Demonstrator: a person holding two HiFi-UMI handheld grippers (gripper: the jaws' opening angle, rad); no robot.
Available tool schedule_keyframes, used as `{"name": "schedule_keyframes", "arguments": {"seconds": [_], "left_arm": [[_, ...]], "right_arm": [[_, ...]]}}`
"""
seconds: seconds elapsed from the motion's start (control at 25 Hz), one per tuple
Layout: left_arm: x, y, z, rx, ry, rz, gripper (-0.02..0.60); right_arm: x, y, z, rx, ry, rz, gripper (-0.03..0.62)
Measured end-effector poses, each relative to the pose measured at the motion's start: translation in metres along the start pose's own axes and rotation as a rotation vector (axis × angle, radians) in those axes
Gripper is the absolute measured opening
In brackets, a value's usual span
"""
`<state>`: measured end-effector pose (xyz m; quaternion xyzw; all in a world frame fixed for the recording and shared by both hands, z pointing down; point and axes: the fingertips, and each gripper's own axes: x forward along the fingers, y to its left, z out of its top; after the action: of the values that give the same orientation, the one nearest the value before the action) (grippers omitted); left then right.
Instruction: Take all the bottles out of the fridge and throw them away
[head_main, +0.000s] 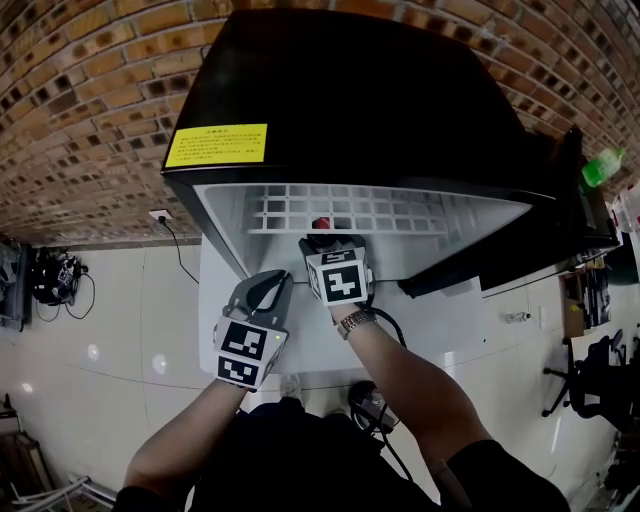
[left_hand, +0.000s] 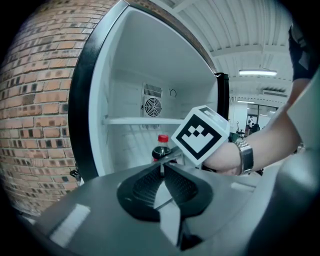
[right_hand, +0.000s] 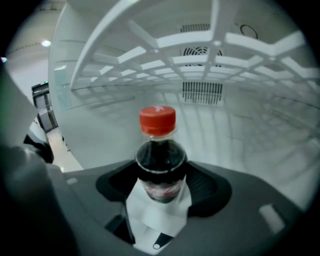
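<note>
Head view: the right gripper (head_main: 327, 243) reaches into the open fridge (head_main: 340, 100), under its white grid shelf (head_main: 350, 210). The red cap (head_main: 322, 223) of 1 bottle shows just ahead of it. The left gripper (head_main: 272, 290) waits outside, near the front edge of the fridge. If the right hand lifts the bottle too high on the way out, the cap may knock against the shelf.

Left gripper view: its 2 jaws are together, with nothing between them. The bottle (left_hand: 161, 151) stands upright on the smooth white floor of the fridge, below the shelf. The cube of the right gripper hides its lower part, so contact cannot be read here.

Right gripper view: the jaws stand wide apart with the bottle between them, at its labelled belly, and the pads seem not yet to press. The bottle is round, of glossy clear plastic, with dark drink inside and a hard cap. The ribbed black pads must close on a curved, slippery wall. If they close off centre, they could tip the bottle or let it turn and slip.
</note>
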<state>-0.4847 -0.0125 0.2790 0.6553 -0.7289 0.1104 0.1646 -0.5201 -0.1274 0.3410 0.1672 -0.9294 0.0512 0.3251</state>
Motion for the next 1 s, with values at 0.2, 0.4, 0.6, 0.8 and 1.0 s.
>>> {"name": "schedule_keyframes", "arguments": {"seconds": [0.2, 0.4, 0.6, 0.8, 1.0], "left_arm": [[0.001, -0.011, 0.000, 0.001, 0.000, -0.007, 0.003], [0.003, -0.034, 0.003, 0.013, 0.004, -0.017, 0.004], [0.003, -0.065, 0.006, 0.028, 0.001, -0.028, 0.003], [0.005, -0.109, 0.005, 0.050, -0.008, -0.056, 0.004], [0.009, -0.163, 0.003, 0.066, -0.004, -0.100, 0.003]], "right_arm": [[-0.021, 0.000, -0.012, 0.007, -0.009, 0.008, 0.304], [-0.052, -0.004, -0.025, 0.025, -0.027, 0.016, 0.304], [-0.090, -0.014, -0.043, 0.040, -0.045, 0.014, 0.304], [-0.131, -0.027, -0.070, 0.061, -0.058, 0.002, 0.304], [-0.177, -0.048, -0.105, 0.078, -0.053, -0.024, 0.304]]}}
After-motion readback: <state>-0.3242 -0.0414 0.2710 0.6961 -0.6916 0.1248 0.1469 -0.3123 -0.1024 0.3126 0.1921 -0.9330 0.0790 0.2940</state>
